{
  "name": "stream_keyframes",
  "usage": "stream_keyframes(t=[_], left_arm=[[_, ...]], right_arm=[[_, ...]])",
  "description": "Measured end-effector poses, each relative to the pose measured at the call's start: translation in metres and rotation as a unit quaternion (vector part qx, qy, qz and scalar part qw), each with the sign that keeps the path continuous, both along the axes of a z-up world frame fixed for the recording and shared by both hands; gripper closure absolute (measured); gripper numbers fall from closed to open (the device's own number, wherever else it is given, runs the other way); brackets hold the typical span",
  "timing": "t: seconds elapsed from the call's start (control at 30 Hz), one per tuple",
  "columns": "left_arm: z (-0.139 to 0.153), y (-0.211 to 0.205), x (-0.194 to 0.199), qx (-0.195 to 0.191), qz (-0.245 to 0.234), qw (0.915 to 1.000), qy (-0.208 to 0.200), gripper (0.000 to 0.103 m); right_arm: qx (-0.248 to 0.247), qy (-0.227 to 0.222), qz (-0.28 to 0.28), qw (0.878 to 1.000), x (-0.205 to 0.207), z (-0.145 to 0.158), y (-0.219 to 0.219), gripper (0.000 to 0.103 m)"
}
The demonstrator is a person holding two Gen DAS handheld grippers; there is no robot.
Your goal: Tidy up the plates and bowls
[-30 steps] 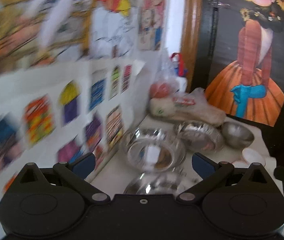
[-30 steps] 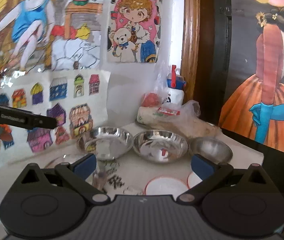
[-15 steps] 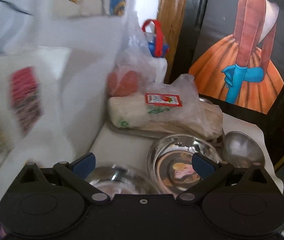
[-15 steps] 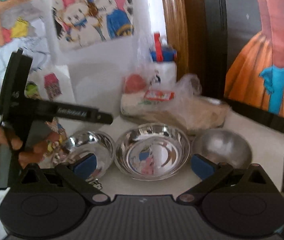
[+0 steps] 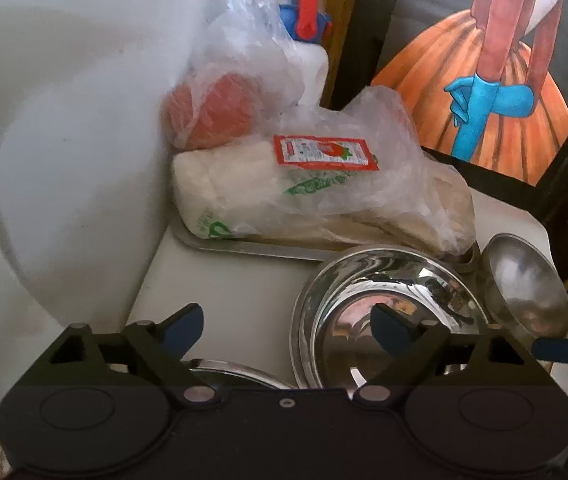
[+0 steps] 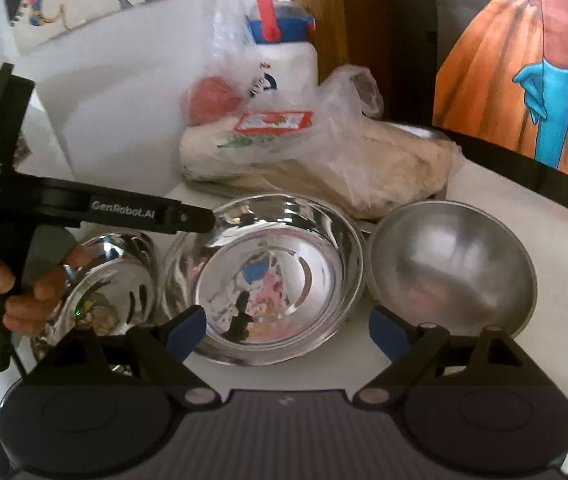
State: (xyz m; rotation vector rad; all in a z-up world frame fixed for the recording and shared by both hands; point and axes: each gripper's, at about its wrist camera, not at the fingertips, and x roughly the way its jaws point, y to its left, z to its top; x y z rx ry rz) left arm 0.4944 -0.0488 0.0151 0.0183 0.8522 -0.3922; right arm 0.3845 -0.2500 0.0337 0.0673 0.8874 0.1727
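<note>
Both grippers point steeply down at a row of three steel bowls on the white bench (image 6: 564, 240).

The left gripper (image 5: 284, 330) hovers over the back left part of the bench. Its blue-tipped fingers (image 5: 182, 326) stand wide with nothing between them; they have just been closing a little. Its right finger lies over the shiny middle bowl (image 5: 384, 300), its left finger over bare bench, though contact cannot be told. In the right wrist view this gripper (image 6: 200, 220) comes in from the left, side-on, its finger tip at the far left rim of the middle bowl (image 6: 264, 276). A hand (image 6: 16, 280) wraps the grey handle below it, fingers curled round the grip.

The right gripper (image 6: 286, 330) hangs low over the near side of the row. Its fingers (image 6: 384, 332) are also spread wide and empty, and have just been closing slightly. The middle bowl sits in the gap between them; the right finger is at the near left edge of the matte bowl (image 6: 452, 268).

The left bowl (image 6: 112, 280) stands just beside the middle bowl, partly behind the hand. The matte bowl stands just beside it on the right.

Behind the bowls a metal tray (image 5: 244, 246) carries a plastic bag of pale food (image 5: 304, 188). A second bag with something red (image 5: 212, 112) leans on the wall, and a white jug with a blue and red cap (image 6: 284, 52) stands behind it.
</note>
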Motion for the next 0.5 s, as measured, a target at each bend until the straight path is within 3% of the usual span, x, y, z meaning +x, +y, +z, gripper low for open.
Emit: stream_keyframes(t=[0.23,0.5], left_arm=[[-0.012,-0.004,0.01,-0.004,-0.009,0.9995,0.028,0.035],[-0.023,-0.002,0.016,-0.023,-0.009,0.9979,0.059,0.077]], right_arm=[[-0.014,0.03,-0.004,0.999,0.016,-0.014,0.005,0.018],[0.004,0.049,-0.015,0.999,0.021,-0.026,0.002,0.038]])
